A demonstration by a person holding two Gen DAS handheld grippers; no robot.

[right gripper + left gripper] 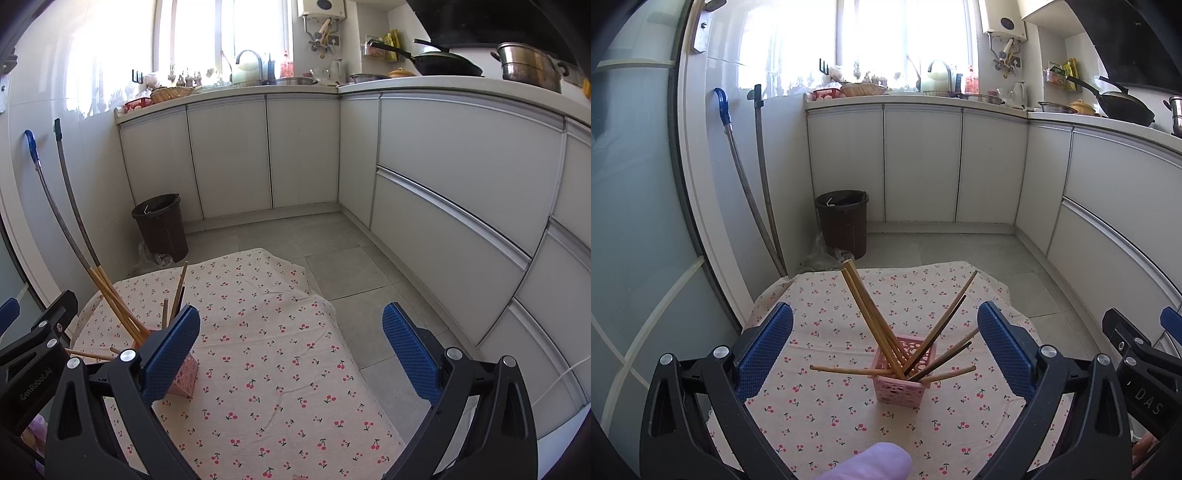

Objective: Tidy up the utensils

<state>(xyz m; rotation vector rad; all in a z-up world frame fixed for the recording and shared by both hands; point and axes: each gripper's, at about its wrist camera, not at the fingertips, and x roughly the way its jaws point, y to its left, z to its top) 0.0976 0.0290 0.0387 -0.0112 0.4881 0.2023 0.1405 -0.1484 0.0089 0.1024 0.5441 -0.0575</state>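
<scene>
From the left wrist camera, a small square pink holder (900, 380) of perforated plastic stands on a cloth (827, 417) printed with red cherries, spread over the worktop. Slim chopsticks (871, 317) fan out of the holder: about three pale bamboo ones lean away to its left, several darker ones lean to its right, and two or so lie almost flat across its rim; the exact count is hard to make out where they cross. The left gripper (885, 325) has its blue, dimpled pads wide apart, the holder between them and untouched. A fingertip in a lilac glove (871, 463) is cut off at the bottom edge.

From the right wrist camera, the right gripper (291, 325) is likewise spread wide over bare cloth (280, 369). Its left pad hides most of the pink holder (184, 380), with chopsticks (118, 306) rising behind.
</scene>
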